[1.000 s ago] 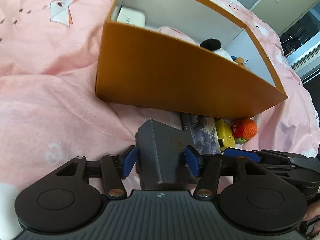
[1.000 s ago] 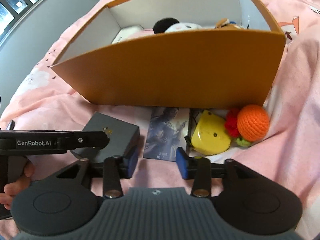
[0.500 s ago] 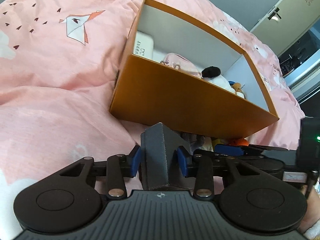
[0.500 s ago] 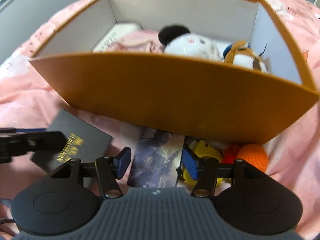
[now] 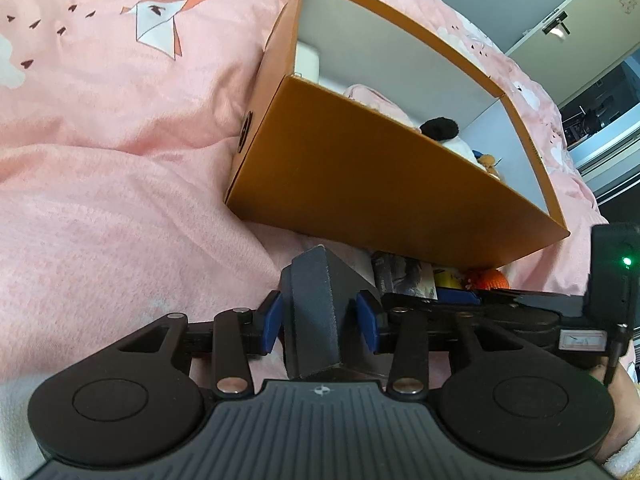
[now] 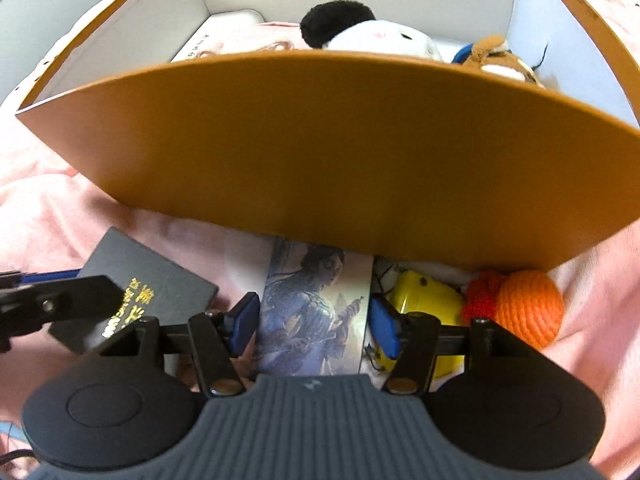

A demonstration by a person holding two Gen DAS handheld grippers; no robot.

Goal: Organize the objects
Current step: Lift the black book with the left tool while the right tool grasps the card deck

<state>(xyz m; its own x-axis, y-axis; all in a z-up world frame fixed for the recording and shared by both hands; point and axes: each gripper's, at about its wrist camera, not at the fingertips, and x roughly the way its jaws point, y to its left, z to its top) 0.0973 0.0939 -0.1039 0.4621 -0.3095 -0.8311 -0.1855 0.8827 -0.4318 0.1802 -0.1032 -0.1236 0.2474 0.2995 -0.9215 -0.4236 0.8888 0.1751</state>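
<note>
- Two tools are at work over the pink bedspread [image 5: 100, 200]: the left tool [image 5: 320, 320] has its blue pads clamped on a dark grey box [image 5: 316, 312], and the right tool [image 6: 312, 320] hangs with its jaws wide, holding nothing, straddling an illustrated card [image 6: 316, 304].
- One grey box, with gold lettering on its lid, sits held just in front of the orange box [image 5: 380, 176]; it looks stiff and light, so gripping across its short sides should hold well.
- One card lies flat, partly tucked under the orange box's near wall; thin and probably bendy, it likely needs pinching by an edge.
- One yellow toy [image 6: 424, 300] and one orange crocheted ball [image 6: 528, 304] lie beside the card; the ball looks soft and easy to squeeze anywhere.
- Inside the orange box are one panda plush [image 6: 360, 32], one brown plush [image 6: 492, 56], one pink item and one white box.
</note>
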